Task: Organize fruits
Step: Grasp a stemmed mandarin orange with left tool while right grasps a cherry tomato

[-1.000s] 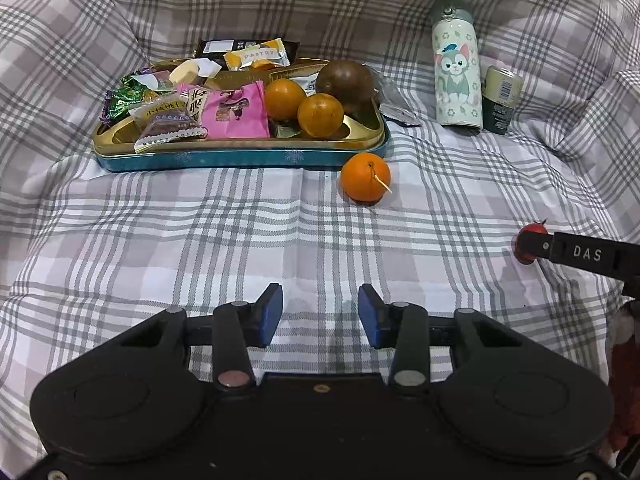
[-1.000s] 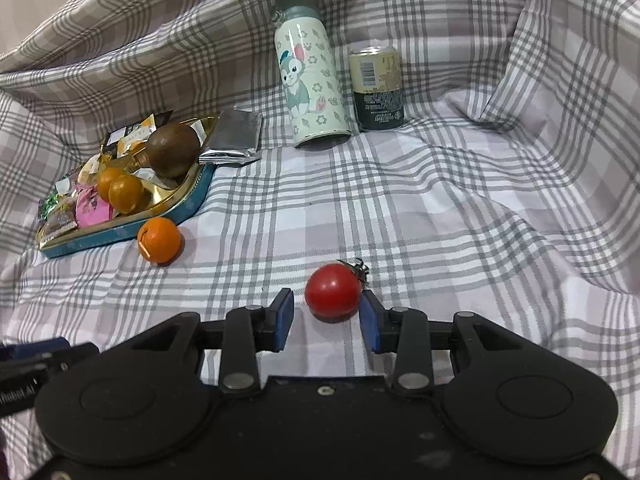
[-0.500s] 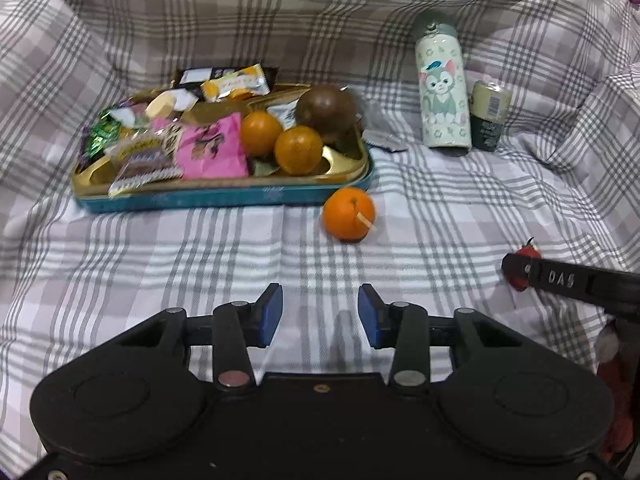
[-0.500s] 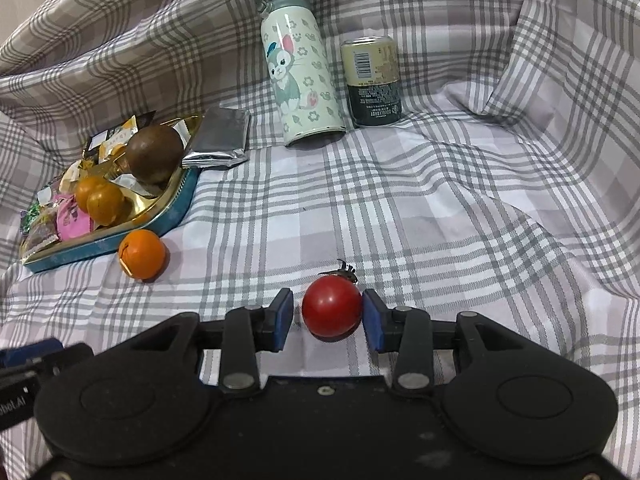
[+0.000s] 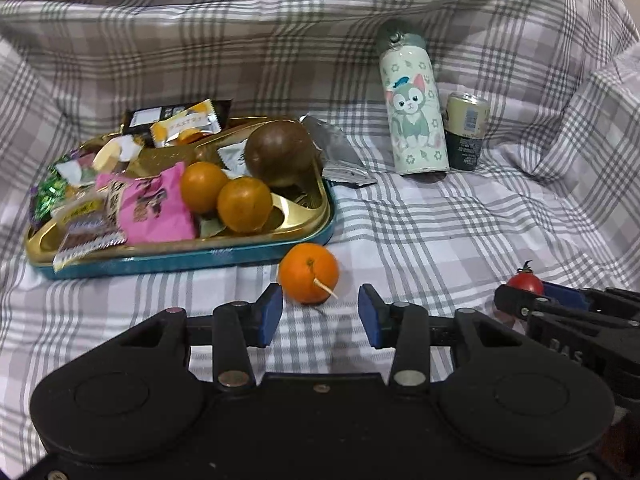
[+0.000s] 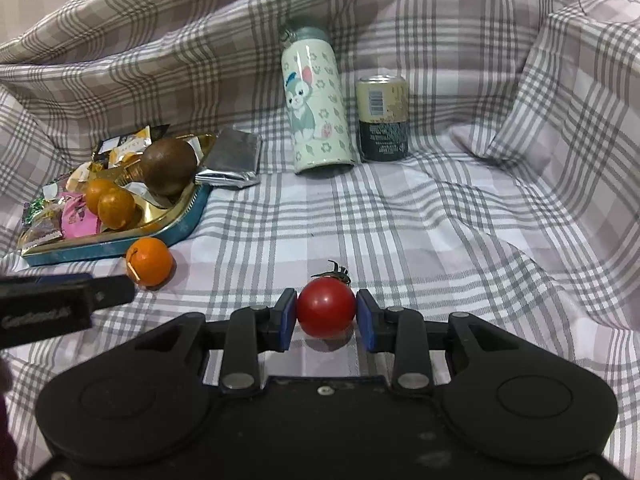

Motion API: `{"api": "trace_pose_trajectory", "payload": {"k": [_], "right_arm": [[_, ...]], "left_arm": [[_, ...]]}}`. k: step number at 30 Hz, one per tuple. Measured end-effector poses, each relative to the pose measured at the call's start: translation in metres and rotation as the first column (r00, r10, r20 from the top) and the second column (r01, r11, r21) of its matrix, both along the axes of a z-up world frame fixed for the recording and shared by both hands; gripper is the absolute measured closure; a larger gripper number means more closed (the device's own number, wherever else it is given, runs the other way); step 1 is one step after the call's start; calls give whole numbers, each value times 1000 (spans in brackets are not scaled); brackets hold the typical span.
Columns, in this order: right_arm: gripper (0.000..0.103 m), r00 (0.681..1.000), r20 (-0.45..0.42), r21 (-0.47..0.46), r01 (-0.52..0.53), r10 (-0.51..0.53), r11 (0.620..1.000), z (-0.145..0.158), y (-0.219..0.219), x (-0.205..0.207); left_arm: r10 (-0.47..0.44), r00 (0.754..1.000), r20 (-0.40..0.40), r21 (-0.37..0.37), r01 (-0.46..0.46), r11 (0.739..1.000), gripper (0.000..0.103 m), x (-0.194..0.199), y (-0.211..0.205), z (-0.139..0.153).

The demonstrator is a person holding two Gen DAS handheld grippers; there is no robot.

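My right gripper (image 6: 326, 316) is shut on a red cherry tomato (image 6: 326, 310), both blue pads touching it just above the checked cloth; it also shows in the left wrist view (image 5: 525, 283). My left gripper (image 5: 320, 316) is open and empty, its fingertips on either side of a loose orange (image 5: 308, 273) with a pale stick in it, lying on the cloth in front of the gold tray (image 5: 304, 222). The orange also shows in the right wrist view (image 6: 149, 261). The tray holds two small oranges (image 5: 244, 204), a brown round fruit (image 5: 278, 154) and snack packets.
A cat-print bottle (image 5: 412, 108) and a drink can (image 5: 466, 132) stand at the back right. A silver packet (image 5: 340, 156) lies beside the tray. Pink and other snack wrappers (image 5: 154, 210) fill the tray's left part. The cloth rises in folds all around.
My left gripper has moved forward up to the loose orange. My right gripper has closed its pads onto the tomato.
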State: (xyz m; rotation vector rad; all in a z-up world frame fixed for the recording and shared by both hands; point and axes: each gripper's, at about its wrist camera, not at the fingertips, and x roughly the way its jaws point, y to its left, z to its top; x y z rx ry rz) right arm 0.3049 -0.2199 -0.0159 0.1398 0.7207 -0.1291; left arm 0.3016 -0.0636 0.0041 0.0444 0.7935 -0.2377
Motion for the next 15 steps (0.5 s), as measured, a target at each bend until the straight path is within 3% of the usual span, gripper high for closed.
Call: {"api": "trace_pose_trajectory", "payload": {"k": [7,15], "right_arm": [[69,1000,13,23,10,-10,1000,2,-3,-2],[69,999,39,-54,-30,32,998,2,11,-7]], "left_arm": [[48,999,-4,6,-48,999,53,14,-3,-12],[76,997,9,3,-76,997,53,28,-5,-19]]}}
